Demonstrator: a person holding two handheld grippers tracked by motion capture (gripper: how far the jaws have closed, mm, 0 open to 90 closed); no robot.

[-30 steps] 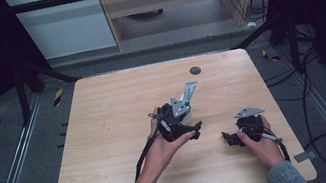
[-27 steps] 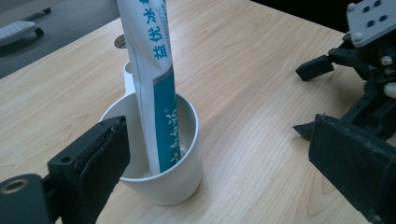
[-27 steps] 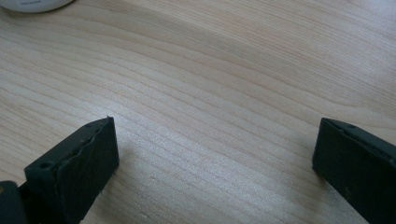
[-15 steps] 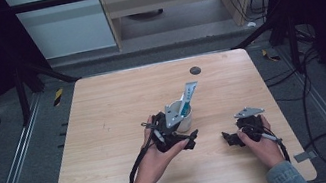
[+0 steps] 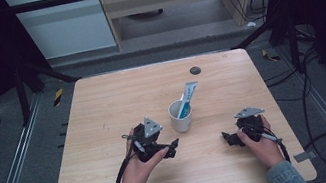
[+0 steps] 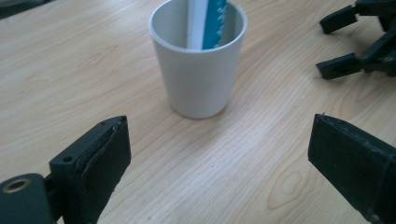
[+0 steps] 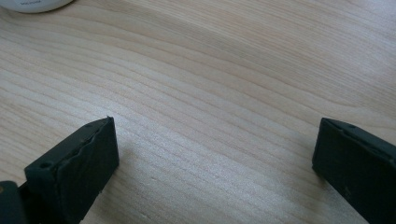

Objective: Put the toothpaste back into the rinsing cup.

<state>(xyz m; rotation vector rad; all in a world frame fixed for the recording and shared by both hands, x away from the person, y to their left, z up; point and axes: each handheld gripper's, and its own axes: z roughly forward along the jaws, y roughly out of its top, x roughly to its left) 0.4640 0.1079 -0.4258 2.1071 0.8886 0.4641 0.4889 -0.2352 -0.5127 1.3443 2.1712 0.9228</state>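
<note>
cup (image 5: 180, 116) with tube (image 5: 187, 99) upright on bench (image 5: 102, 102) | at 1 o'clock of left hand-held gripper (image 5: 152, 144) (nearer) | both hand-held grippers released, right (image 5: 244, 130) idle

Tube (image 5: 188, 100) in cup (image 5: 180, 116) on table (image 5: 102, 102), left claw (image 5: 173, 146) near it, right claw (image 5: 229, 139) apparently farther

Item count: one counter (image 5: 103, 107); one white cup (image 5: 181, 117); one toothpaste tube (image 5: 187, 98) standing in that cup; two grippers, left gripper (image 5: 170, 148) and right gripper (image 5: 227, 138); one dark round mark (image 5: 195, 70) on the counter
</note>
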